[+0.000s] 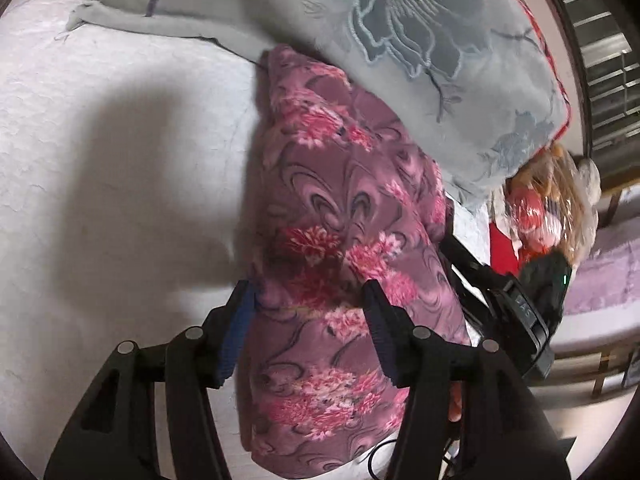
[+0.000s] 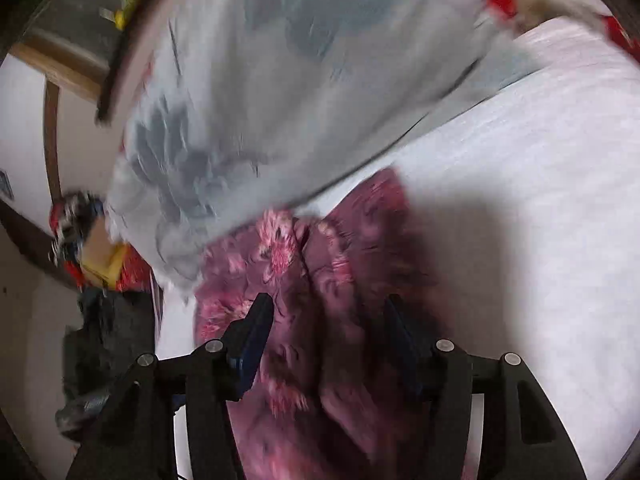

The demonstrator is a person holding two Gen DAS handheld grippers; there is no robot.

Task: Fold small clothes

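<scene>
Just one purple floral garment, two wide-spread hand-held grippers.

Grey floral pillow, perhaps bagged toys

Bare white sheet lies open on the left of the garment. A grey quilt overlaps the garment's far end, blocking that side. To its right, the right gripper and, seemingly, bagged toys crowd the edge.

white bed | on it: purple floral garment; grey flowered pillow
</scene>
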